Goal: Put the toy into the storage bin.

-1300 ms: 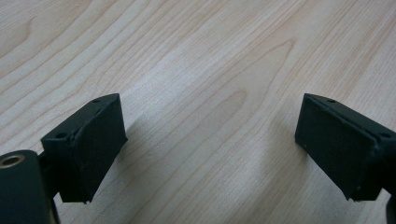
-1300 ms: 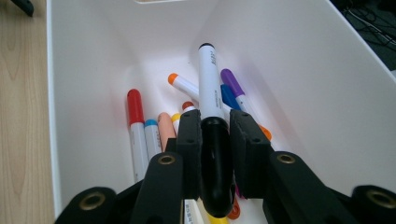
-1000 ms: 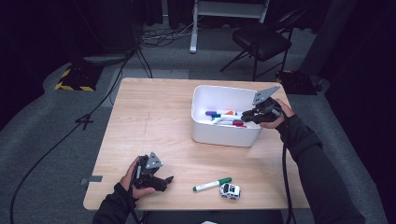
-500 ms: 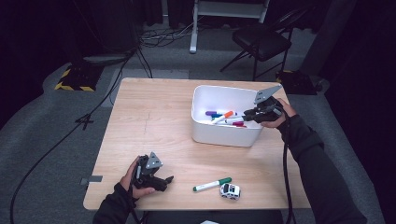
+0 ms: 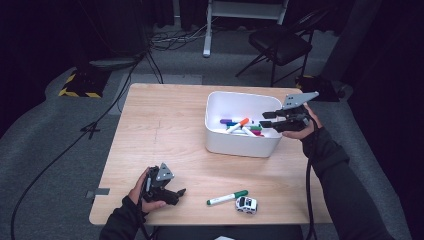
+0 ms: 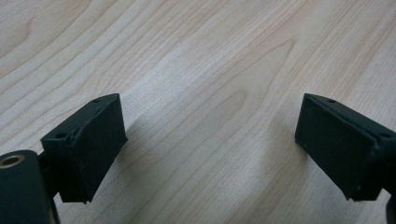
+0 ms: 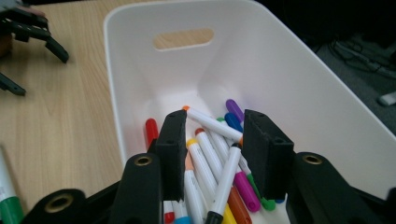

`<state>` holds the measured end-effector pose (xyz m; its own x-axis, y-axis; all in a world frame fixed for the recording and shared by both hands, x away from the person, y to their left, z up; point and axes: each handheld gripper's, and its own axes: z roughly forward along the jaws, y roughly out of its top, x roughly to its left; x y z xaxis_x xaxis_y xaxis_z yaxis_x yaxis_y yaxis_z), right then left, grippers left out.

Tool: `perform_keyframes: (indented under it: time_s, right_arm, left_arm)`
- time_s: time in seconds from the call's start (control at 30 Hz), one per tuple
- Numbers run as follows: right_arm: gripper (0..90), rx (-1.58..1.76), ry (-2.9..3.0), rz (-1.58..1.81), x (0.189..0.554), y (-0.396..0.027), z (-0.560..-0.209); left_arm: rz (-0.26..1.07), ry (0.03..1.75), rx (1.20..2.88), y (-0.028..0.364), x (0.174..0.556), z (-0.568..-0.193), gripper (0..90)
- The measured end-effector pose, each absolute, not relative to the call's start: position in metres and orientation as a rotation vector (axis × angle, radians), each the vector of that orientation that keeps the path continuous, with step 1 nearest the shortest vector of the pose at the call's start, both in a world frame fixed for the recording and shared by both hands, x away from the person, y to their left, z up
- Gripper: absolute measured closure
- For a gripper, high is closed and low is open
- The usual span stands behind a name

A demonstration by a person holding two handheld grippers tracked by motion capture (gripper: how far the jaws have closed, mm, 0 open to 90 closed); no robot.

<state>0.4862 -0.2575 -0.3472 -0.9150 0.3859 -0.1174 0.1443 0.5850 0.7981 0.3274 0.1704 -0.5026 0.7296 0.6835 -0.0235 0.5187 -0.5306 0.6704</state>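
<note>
Markers (image 7: 210,154): a loose heap of white-barrelled pens with orange, yellow, red, purple, blue and green caps, lying criss-cross on the floor of the white bin (image 5: 240,142); none is gripped.
Right claw (image 7: 212,140): held over the bin's right end, pointing down into the heap; its jaws have just been opening and stand apart with nothing pressed between the pads, the markers lying below the gap. In the high view the right claw (image 5: 266,119) reaches in over the bin's rim from the right.
White bin: sits on the right half of the bench (image 5: 165,130), with a slot handle in its far wall as the right gripper view shows it.
Green marker (image 5: 227,197): lies alone on the bench near the front edge, well apart from the bin.
Toy car (image 5: 246,204): small and white, just beside the green marker's capped end.
Left claw (image 6: 210,140): resting low at the front left of the bench, jaws spread wide with only bare wood between them; well apart from the bin.
</note>
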Motion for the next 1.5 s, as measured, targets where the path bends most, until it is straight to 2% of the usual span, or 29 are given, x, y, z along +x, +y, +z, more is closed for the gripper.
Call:
perform_keyframes:
  time_s: [0.37,0.53,0.7,1.13,1.5]
  right_arm:
    - [50.3,0.244,2.487,1.421,0.428,-0.261,-0.342]
    - [44.8,0.15,2.515,1.471,0.4,-0.256,-0.355]
    - [42.9,0.112,2.595,1.483,0.385,-0.245,-0.384]
    - [43.6,-0.036,2.884,1.417,0.382,-0.183,-0.453]
    - [49.4,-0.155,3.007,1.319,0.383,-0.156,-0.475]
  left_arm:
    - [0.312,0.906,2.256,0.17,0.327,-0.503,8.9]
    - [0.317,0.904,2.256,0.17,0.327,-0.503,8.9]
    - [0.317,0.905,2.256,0.17,0.327,-0.503,8.9]
    - [0.315,0.906,2.256,0.17,0.327,-0.503,8.9]
    - [0.315,0.906,2.256,0.17,0.327,-0.503,8.9]
